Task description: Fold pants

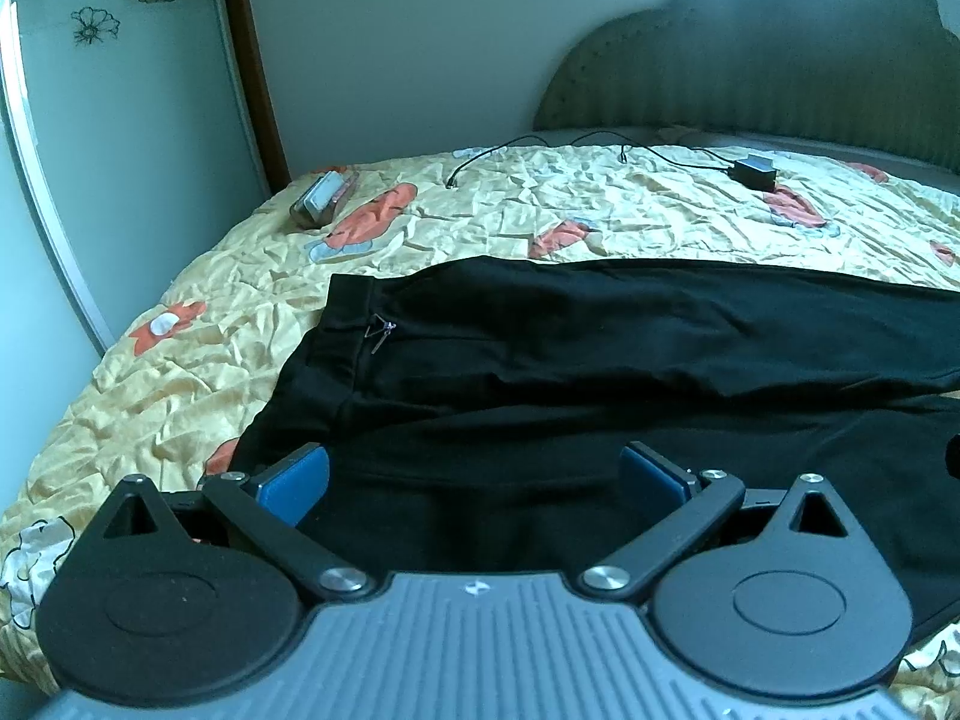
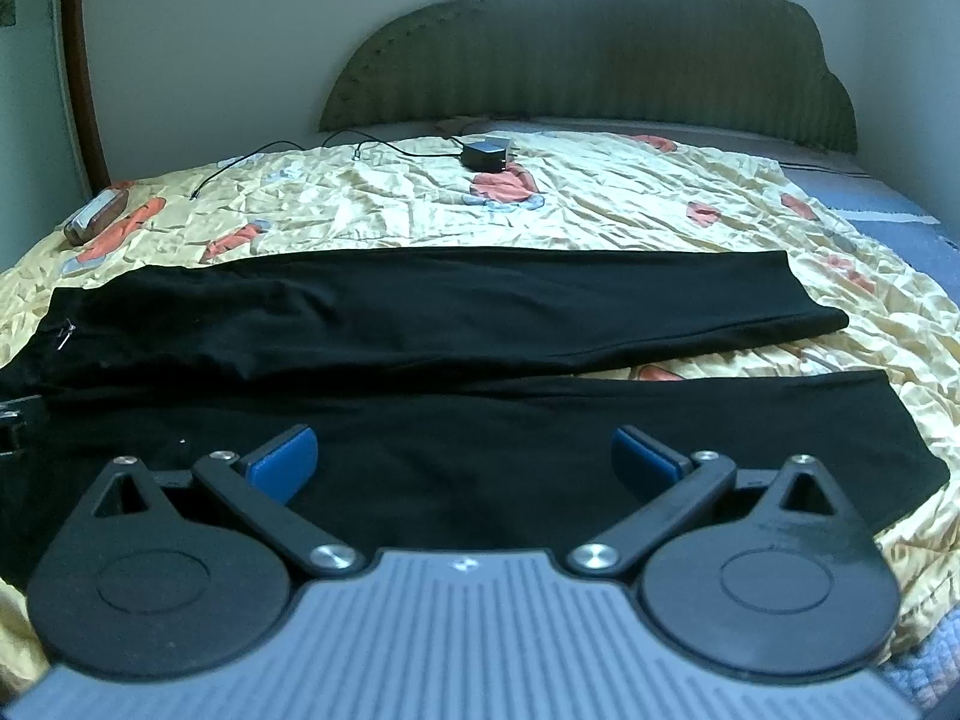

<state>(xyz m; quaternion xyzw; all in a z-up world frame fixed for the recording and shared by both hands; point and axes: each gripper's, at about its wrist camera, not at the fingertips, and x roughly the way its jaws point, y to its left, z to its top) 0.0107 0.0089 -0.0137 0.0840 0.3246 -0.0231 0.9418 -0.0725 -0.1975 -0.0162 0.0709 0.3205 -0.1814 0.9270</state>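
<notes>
Black pants (image 2: 420,312) flat on bed quilt (image 2: 600,204), legs apart. Left tool (image 1: 474,474) & right tool (image 2: 462,456) both wide, empty, over pants.

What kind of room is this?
Most likely a bedroom: a bed with a padded headboard and a floral quilt, black pants spread on it, and a charger lying near the headboard.

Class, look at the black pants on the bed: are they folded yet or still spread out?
Spread out. The black pants lie flat across the bed, both legs side by side, cuffs apart, no fold visible.
</notes>
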